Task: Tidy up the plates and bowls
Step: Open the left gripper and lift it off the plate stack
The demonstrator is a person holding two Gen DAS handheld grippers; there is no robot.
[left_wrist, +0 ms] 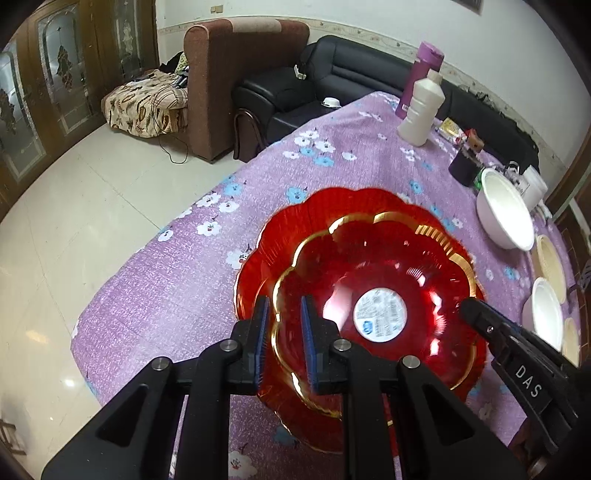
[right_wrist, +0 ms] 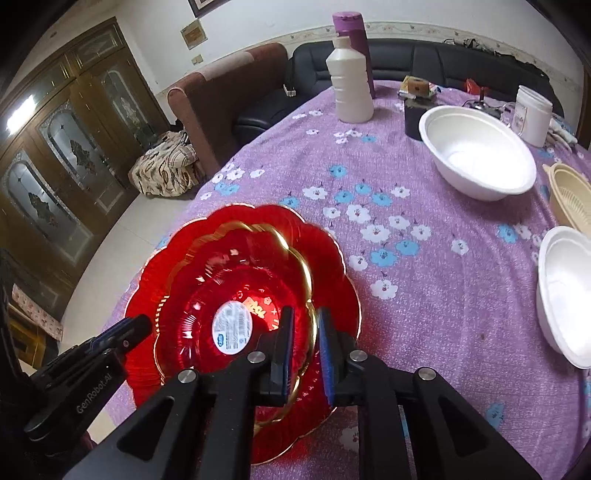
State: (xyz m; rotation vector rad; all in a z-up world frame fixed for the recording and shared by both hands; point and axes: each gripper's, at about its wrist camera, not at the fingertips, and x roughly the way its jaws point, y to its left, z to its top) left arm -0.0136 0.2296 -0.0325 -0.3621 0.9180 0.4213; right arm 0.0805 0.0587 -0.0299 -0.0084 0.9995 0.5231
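A red gold-rimmed bowl (left_wrist: 373, 291) with a round white sticker sits inside a larger red scalloped plate (left_wrist: 280, 236) on the purple flowered tablecloth. My left gripper (left_wrist: 283, 314) is shut on the bowl's left rim. My right gripper (right_wrist: 306, 328) is shut on the same bowl's (right_wrist: 236, 288) right rim, above the plate (right_wrist: 332, 254). Each gripper shows at the edge of the other's view. A large white bowl (right_wrist: 476, 155) stands at the back right, and a smaller white bowl (right_wrist: 565, 295) lies at the right edge.
A white bottle (right_wrist: 351, 85) and a purple flask (right_wrist: 354, 33) stand at the table's far side, with a dark box and a white jar (right_wrist: 532, 114). A cream plastic basket (right_wrist: 569, 195) lies right. The table's left edge drops to a tiled floor.
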